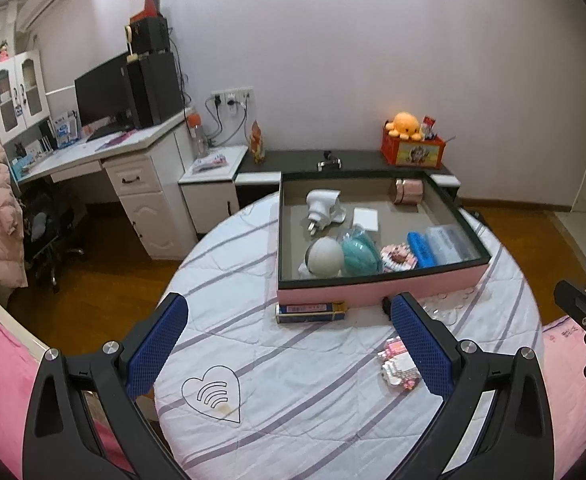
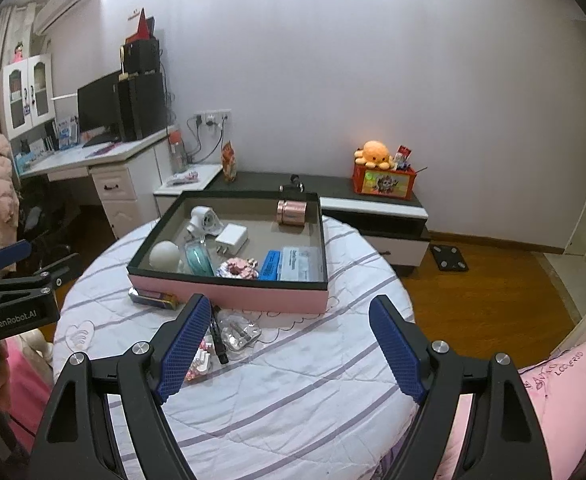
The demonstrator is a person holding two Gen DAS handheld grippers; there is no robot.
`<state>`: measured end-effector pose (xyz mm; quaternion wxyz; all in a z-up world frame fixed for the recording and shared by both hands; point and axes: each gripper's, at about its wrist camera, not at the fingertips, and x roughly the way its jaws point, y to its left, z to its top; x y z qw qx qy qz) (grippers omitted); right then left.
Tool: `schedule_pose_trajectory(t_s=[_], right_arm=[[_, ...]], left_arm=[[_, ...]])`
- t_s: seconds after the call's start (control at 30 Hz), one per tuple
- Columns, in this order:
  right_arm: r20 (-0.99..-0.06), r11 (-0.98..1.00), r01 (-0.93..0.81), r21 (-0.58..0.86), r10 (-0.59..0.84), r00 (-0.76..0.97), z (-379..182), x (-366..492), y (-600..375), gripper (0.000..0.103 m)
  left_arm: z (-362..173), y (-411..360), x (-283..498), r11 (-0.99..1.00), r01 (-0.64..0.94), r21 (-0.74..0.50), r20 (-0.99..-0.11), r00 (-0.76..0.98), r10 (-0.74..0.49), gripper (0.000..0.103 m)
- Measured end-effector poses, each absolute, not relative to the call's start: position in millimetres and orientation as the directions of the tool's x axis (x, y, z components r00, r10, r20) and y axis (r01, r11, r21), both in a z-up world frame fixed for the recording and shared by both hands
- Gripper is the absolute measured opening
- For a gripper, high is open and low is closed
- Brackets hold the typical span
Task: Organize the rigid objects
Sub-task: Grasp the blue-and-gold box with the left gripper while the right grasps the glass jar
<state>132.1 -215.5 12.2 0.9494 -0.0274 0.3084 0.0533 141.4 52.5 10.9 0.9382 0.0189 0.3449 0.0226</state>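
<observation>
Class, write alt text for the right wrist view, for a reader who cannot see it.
An open right gripper hovers over a round table covered in striped cloth, facing a pink-sided tray holding small objects. A clear plastic case, a black pen and a blue box lie outside the tray.

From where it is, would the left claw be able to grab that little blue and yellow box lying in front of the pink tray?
Probably yes. The left claw is open, and the blue and yellow box lies uncovered on the striped cloth ahead, though close against the pink tray.

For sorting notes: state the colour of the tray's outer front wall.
Pink, on the shallow rectangular tray with its dark rim; right wrist view.
</observation>
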Motion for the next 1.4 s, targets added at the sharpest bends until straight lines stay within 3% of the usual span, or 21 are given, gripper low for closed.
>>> schedule_pose_trajectory(t_s=[0.6, 0.87, 0.93, 0.97, 1.0, 1.27, 1.4], right_arm=[[-0.807, 0.965, -0.255, -0.063, 0.101, 0.582, -97.5, 231.9, -187.1, 0.080], [-0.831, 0.937, -0.350, 0.016, 0.207, 0.517, -114.2, 244.4, -172.2, 0.078], [-0.830, 0.934, -0.354, 0.052, 0.238, 0.505, -117.2, 244.6, -171.1, 0.070], [-0.830, 0.933, -0.351, 0.080, 0.257, 0.495, -116.1, 245.8, -173.9, 0.057], [-0.832, 0.933, -0.348, 0.092, 0.264, 0.488, -115.9, 247.3, -175.7, 0.053], [-0.839, 0.950, -0.308, 0.053, 0.210, 0.502, -116.0, 246.0, -189.8, 0.053], [-0.844, 0.949, -0.311, 0.052, 0.209, 0.495, -119.5, 249.7, -191.8, 0.053]], left_arm=[[-83.7, 57.6, 225.8, 0.998, 0.000, 0.062, -0.835, 0.548, 0.051, 0.103], [-103.6, 60.9, 241.4, 1.000, -0.002, 0.023, -0.870, 0.493, 0.021, 0.103], [-106.4, 63.1, 244.1, 1.000, -0.010, 0.018, -0.875, 0.484, 0.021, 0.103], [-107.7, 63.7, 244.9, 1.000, -0.014, 0.017, -0.878, 0.479, 0.021, 0.103], [-108.6, 63.8, 246.4, 1.000, -0.017, 0.012, -0.881, 0.473, 0.019, 0.103], [-121.9, 54.5, 261.0, 0.997, 0.001, -0.071, -0.905, 0.420, -0.065, 0.103], [-127.2, 48.4, 267.3, 0.999, -0.019, -0.038, -0.908, 0.417, -0.027, 0.103]])
